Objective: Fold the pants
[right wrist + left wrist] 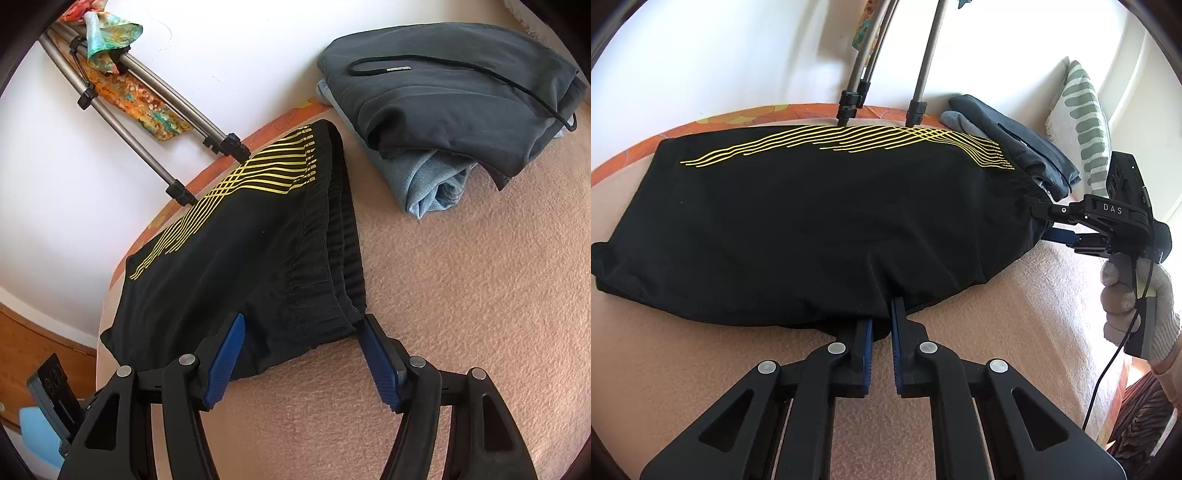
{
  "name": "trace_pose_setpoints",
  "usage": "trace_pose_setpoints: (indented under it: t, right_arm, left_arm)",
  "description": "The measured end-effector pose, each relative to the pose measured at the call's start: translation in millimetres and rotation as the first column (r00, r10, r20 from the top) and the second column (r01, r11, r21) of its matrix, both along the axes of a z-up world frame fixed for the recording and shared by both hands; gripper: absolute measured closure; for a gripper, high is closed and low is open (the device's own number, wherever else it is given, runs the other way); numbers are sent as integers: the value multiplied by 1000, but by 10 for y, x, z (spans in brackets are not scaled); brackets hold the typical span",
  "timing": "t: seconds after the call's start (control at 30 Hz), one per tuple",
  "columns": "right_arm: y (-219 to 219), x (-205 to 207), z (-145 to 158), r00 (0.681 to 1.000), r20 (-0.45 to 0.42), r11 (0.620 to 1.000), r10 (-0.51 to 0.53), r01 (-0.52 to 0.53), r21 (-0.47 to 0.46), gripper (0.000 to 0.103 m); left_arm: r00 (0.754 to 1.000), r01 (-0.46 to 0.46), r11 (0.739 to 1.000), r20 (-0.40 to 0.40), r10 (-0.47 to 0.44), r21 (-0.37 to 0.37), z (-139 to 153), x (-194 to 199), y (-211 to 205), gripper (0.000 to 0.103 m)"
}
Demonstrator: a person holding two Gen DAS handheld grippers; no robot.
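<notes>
Pants (pixel 820 221), black with yellow stripes, lie flat on the pink blanket (pixel 1034 314). Left gripper (pixel 882 325) pinches their near edge, its fingers nearly together on the fabric. Right gripper (pixel 303 332), fingers apart, straddles the waistband corner. Folded grey clothes (pixel 450 96) sit beyond, near tripod legs (pixel 155 147).

A pink blanket (pixel 461 295) covered the surface. A dark grey folded garment (pixel 454 92) lay atop a light blue one (pixel 432 181). Tripod legs (pixel 147 122) leaned against the white wall (pixel 720 55). A green-patterned cushion (pixel 1082 122) stood nearby.
</notes>
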State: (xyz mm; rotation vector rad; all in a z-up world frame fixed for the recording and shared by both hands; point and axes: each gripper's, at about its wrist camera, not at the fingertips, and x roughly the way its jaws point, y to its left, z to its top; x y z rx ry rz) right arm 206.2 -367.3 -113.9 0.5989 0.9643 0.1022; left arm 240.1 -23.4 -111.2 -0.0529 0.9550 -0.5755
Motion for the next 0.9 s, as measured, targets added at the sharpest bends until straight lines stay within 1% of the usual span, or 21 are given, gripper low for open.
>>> trace_pose_setpoints:
  t: [0.03,0.07,0.1,0.17,0.2,0.27,0.3,0.33,0.4,0.47,0.5,0.53,0.57,0.6,0.63,0.7,0.8,0.87,0.9]
  right_arm:
    - [0,9,2,1000,3,1000,-15,15,6,37]
    - [-1,24,-1,1000,6,1000,-30,30,7,42]
    - [-3,38,-3,999,7,999,-42,42,7,50]
    - [-21,48,-1,998,9,998,-61,61,1,60]
    - [-32,43,1,998,17,998,-64,64,3,64]
    - [-46,33,5,997,29,998,-65,66,-8,69]
    - [-44,19,7,997,37,998,-64,65,-12,70]
    - [-45,8,6,997,40,998,-63,64,-16,70]
    - [-51,-16,-2,997,44,998,-68,69,-9,71]
    - [-48,-17,-9,997,42,998,-69,69,1,70]
    - [-52,-14,-11,997,40,998,-68,67,9,66]
    - [-63,-15,-14,997,36,998,-68,68,19,64]
    - [-75,-16,-18,997,30,997,-77,77,29,59]
    - [-90,-21,-24,996,25,995,-88,86,45,58]
    - [-98,-32,-29,995,25,993,-98,96,62,57]
    - [-90,-52,-41,994,22,991,-111,109,80,50]
    - [-50,-71,-50,992,35,989,-124,120,88,49]
    - [-45,-59,-55,990,43,987,-135,131,94,49]
    - [-57,-50,-62,988,44,984,-146,141,104,51]
  left_arm:
    - [1000,-3,1000,-13,3,-23,6,5,35,98]
    - [1000,-7,999,-21,6,-44,20,3,74,98]
    - [1000,-5,999,-25,3,-53,36,-7,103,98]
    - [1000,14,999,-27,-14,-30,42,-50,111,98]
    - [999,33,999,-42,-34,-18,24,-74,101,98]
    - [997,52,998,-57,-50,34,-2,-134,75,98]
    - [997,56,997,-55,-53,45,10,-166,84,98]
    - [997,59,998,-55,-57,38,39,-195,103,98]
    - [998,48,998,-34,-47,33,139,-240,138,97]
    - [999,38,998,18,-39,47,280,-252,148,92]
    - [998,33,997,46,-36,66,344,-234,129,92]
    - [997,28,996,65,-33,85,395,-190,105,92]
    - [997,21,995,77,-28,96,434,-136,73,92]
    - [996,13,995,86,-22,101,460,-66,32,92]
    - [995,7,994,96,-18,113,474,7,-18,92]
    - [992,2,985,125,-24,170,470,137,-176,92]
    - [990,17,978,131,-45,210,408,301,-435,92]
    - [987,31,964,144,-72,265,345,377,-631,92]
    - [985,37,959,149,-82,282,315,405,-712,92]
